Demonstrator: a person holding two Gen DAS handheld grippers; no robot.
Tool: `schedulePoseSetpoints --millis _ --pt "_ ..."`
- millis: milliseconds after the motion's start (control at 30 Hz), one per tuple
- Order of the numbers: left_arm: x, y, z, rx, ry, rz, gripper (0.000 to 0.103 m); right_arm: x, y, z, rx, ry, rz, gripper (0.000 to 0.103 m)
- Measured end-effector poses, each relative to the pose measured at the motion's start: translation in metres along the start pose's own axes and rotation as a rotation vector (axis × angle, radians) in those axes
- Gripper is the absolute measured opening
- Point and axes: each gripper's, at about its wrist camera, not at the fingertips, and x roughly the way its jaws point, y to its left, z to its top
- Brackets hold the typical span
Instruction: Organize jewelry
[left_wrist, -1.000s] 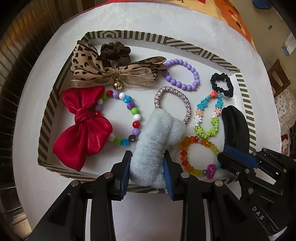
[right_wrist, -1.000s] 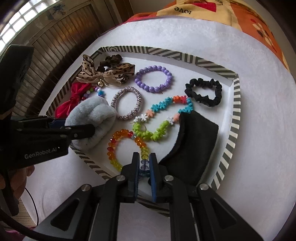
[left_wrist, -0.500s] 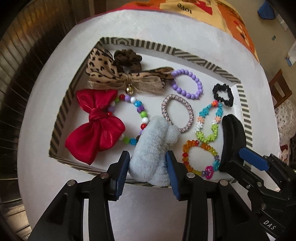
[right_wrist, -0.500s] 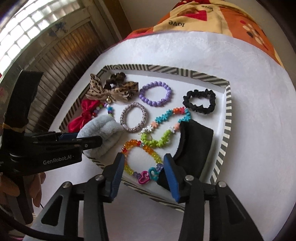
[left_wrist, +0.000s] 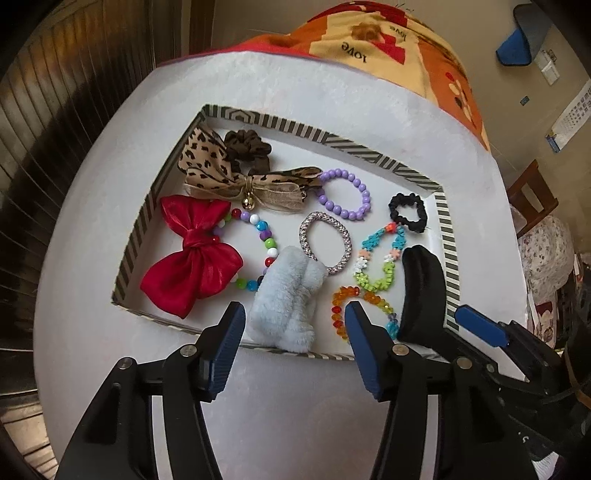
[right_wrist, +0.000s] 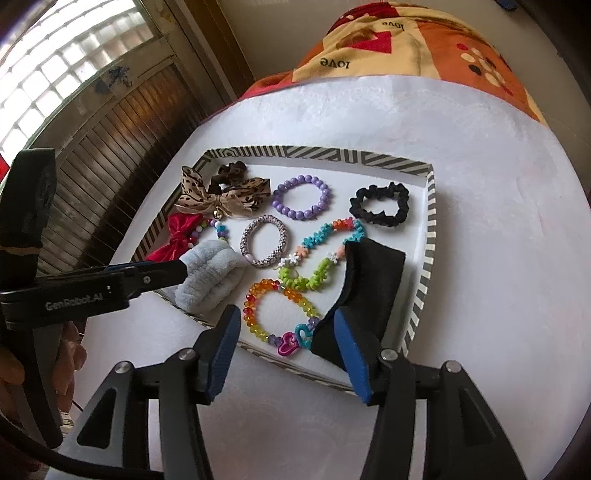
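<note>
Jewelry tray (left_wrist: 441, 229) lies below both opening grippers, left gripper (left_wrist: 293, 345) and right gripper (right_wrist: 286, 349), each empty.

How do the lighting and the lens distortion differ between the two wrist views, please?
Left wrist view: even, soft light, sharp on the striped tray, strong fisheye bowing of the white table, dark vignette in the corners. Right wrist view: the same bowing, but the glass-block window at upper left is blown out, and the wooden panelling beneath it sits in shade.
</note>
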Motion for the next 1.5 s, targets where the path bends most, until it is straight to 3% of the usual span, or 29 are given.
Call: schedulePoseSetpoints --millis 267,600,1500 --pt "-0.036 -0.022 -0.007 0.075 -0.135 0.096 0.034 -0.029 0.011 0.008 0.007 -0.104 -0.028 0.057" --pt "-0.055 -0.032 -0.008 0.088 -0.216 0.146 0.034 -0.054 0.022 0.011 0.020 -0.216 -0.106 0.063" --pt "-0.060 -0.035 -0.013 0.090 -0.249 0.172 0.033 -0.058 0.027 0.004 0.016 -0.202 -0.156 0.066"
